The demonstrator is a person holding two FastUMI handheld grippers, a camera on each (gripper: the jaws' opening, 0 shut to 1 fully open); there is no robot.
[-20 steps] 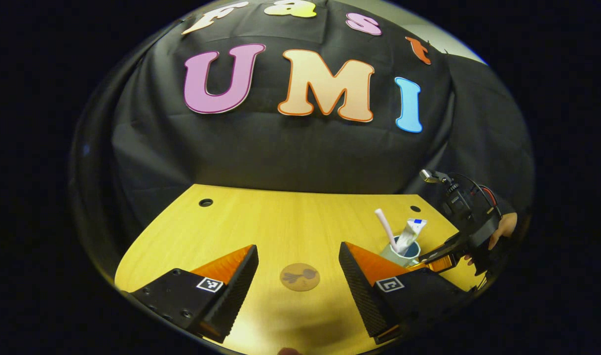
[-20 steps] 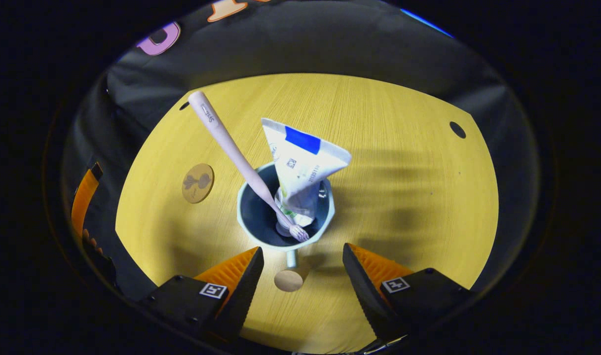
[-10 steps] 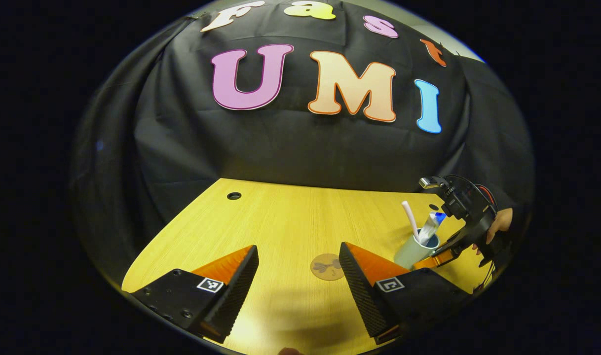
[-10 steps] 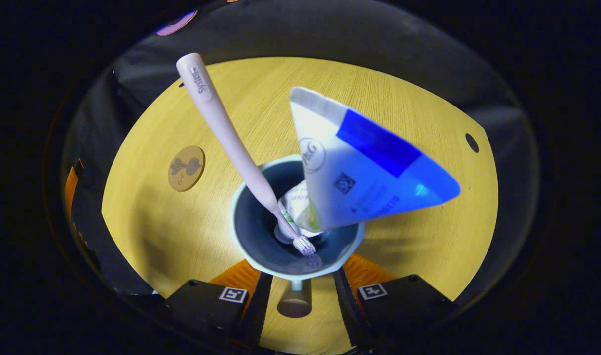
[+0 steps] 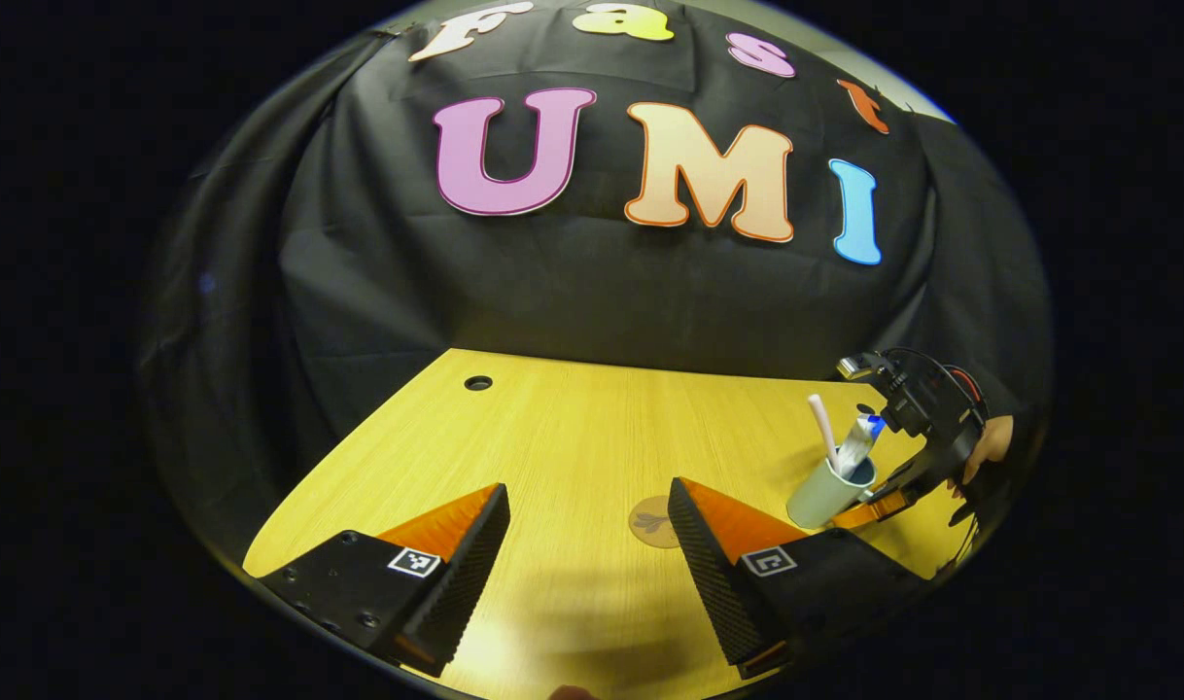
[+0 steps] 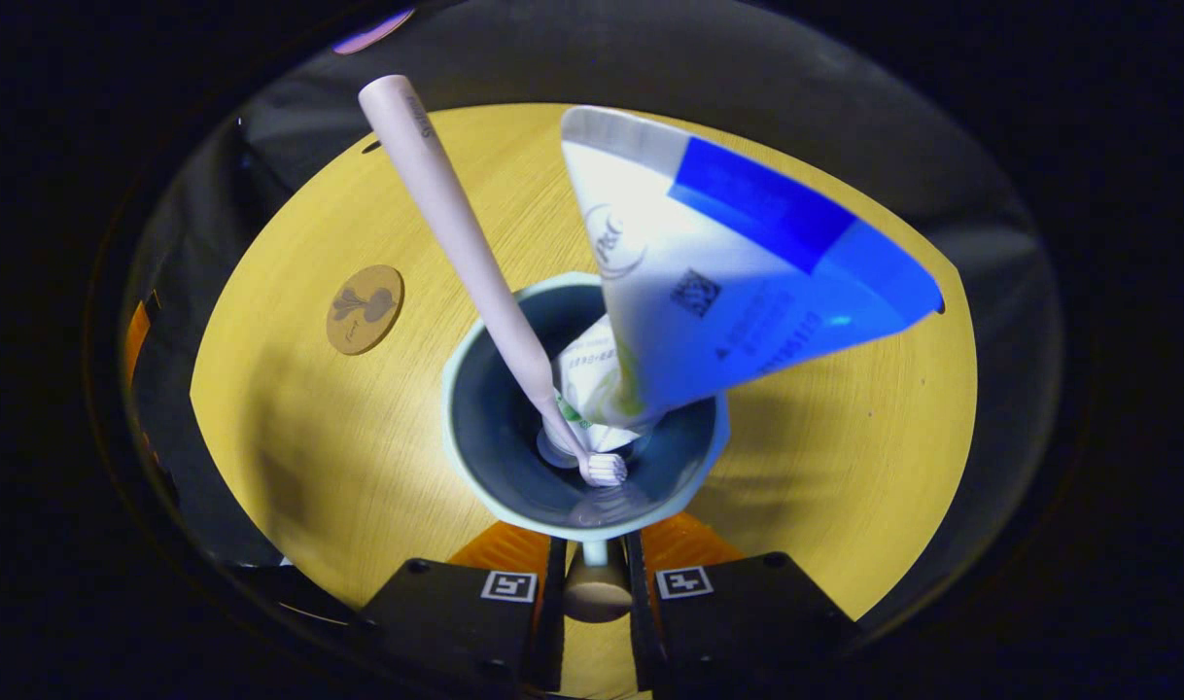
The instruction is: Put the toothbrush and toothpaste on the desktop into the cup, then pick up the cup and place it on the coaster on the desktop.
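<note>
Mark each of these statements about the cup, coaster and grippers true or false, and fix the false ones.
1. The toothbrush and toothpaste stand in the cup. True.
2. The cup sits on the coaster. False: the coaster lies bare on the desktop, apart from the cup.
3. The right gripper is closed on the cup's handle. True.
4. The left gripper holds the toothpaste. False: it is open and holds nothing.
5. The toothbrush's bristles point up. False: they are at the cup's bottom.

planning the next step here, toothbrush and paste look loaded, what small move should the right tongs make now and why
Probably lift the pale green cup straight up. The pink toothbrush and white-and-blue toothpaste tube already stand in it, the right tongs look closed on its handle, and the round brown coaster lies apart on the desk.
</note>
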